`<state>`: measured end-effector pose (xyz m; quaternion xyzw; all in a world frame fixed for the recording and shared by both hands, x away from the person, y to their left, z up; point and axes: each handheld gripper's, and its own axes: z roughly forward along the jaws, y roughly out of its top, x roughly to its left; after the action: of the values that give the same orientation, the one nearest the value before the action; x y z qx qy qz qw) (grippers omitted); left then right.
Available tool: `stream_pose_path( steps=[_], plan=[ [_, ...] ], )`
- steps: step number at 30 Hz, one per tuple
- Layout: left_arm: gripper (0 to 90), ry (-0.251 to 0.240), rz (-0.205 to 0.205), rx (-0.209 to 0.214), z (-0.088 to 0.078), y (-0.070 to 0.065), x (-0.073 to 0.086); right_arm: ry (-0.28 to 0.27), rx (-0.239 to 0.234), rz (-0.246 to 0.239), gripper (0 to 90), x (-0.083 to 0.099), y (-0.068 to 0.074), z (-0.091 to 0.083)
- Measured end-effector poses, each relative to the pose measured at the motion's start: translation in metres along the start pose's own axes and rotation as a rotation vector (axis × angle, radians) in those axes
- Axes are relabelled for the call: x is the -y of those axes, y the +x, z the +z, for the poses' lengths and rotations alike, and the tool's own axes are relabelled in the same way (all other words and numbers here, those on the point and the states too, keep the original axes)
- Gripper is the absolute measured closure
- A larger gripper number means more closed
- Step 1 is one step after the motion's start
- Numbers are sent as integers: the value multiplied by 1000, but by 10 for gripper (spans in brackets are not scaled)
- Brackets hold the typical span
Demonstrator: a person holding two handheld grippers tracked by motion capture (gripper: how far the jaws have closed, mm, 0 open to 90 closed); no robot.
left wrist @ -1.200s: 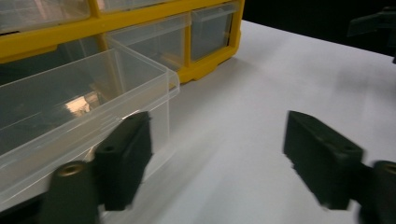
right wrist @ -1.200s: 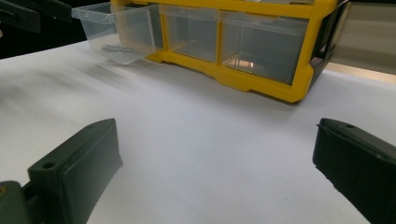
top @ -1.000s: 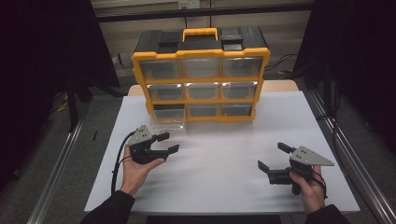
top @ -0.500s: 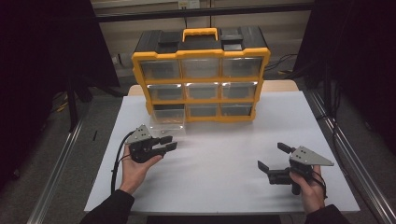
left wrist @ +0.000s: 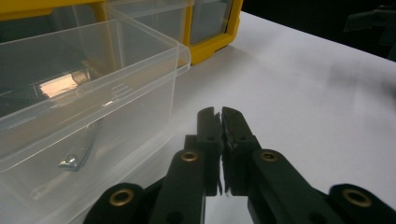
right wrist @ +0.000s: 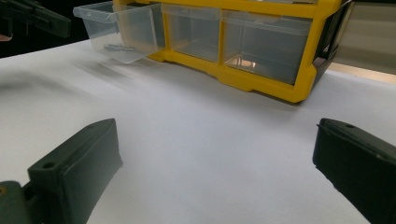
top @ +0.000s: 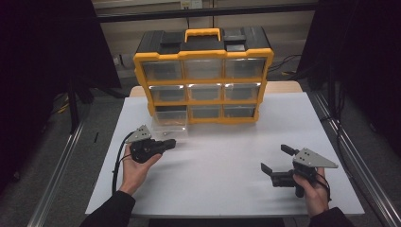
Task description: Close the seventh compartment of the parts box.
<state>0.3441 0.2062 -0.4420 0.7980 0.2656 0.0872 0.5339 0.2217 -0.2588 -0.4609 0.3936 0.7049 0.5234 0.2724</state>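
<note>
At nine o'clock on the desk [top: 227, 156], the left gripper [top: 170, 143], fingers just closed on nothing, faces the pulled-out drawer [top: 169, 124] (a small metal part [left wrist: 77, 156] inside), while the right gripper [top: 274, 165] gapes empty.

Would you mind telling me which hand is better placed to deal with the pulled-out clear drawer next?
Left, probably. The left tongs, jaws closed on nothing, sit just beside the clear drawer at the organizer's bottom-left. The right tongs, open, rest far across the table.

One yellow organiser [top: 204, 75] with nine clear drawers sits on one white table [top: 227, 165]; eight drawers are shut, and one drawer [top: 170, 124] is pulled out, holding one small metal piece [left wrist: 77, 156]. Two handheld grippers are present: left gripper [top: 171, 142], right gripper [top: 275, 159].
</note>
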Motion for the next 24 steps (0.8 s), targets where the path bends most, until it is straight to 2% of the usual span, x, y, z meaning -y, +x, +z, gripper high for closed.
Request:
stream_pose_path(
  steps=[5, 9, 14, 24],
  plan=[
    [900, 3, -4, -23, 1, 2, 1, 1, 0, 0, 4, 0, 0, 0],
    [900, 24, -11, -37, 5, 4, 2, 1, -1, -3, 4, 0, 0, 0],
    [900, 25, -18, -41, 6, 8, 3, 0, -1, -3, 4, 0, 0, 0],
    [900, 10, -40, -92, 5, 18, 3, 2, -2, -3, 4, 0, 0, 1]
  ],
)
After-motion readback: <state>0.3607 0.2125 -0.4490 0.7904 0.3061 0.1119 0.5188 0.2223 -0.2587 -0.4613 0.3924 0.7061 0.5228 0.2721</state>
